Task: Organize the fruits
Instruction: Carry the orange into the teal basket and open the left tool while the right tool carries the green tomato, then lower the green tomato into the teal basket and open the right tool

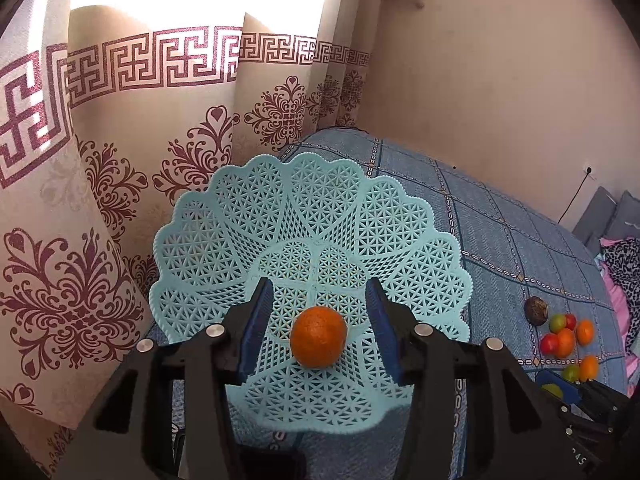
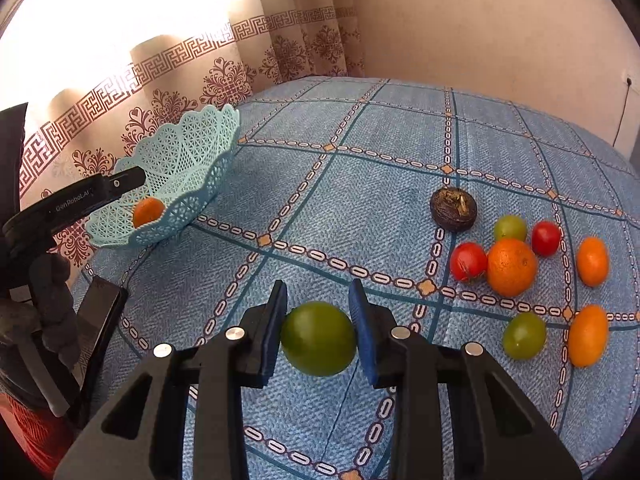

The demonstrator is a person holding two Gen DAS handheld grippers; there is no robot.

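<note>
From the left wrist, the left gripper (image 1: pixel 318 308) hangs over the pale blue basket (image 1: pixel 360 216), its blue pads spread wide with nothing between them. An orange (image 1: pixel 318 337) lies in the basket's near part, below the gap and touching neither pad. The basket stands at the left edge of the blue checked worktop (image 1: pixel 500 240), just beside the patterned curtain (image 1: pixel 120 140). Far to the right a cluster of fruit (image 1: pixel 566 334) lies on the cloth, with the right gripper (image 1: pixel 560 390) near it.

From the right wrist, the right gripper (image 2: pixel 318 304) pinches a green fruit (image 2: pixel 318 338) between its pads, clear of the cloth. To the right lie a big orange (image 2: pixel 511 267), two red fruits (image 2: pixel 468 261), two smaller orange ones (image 2: pixel 593 261), two green ones (image 2: pixel 524 336) and a dark wrinkled fruit (image 2: pixel 453 209) at the far side. The basket (image 2: pixel 192 160) sits far left, the orange (image 2: pixel 148 211) inside it, the left gripper (image 2: pixel 120 184) reaching over its rim.
</note>
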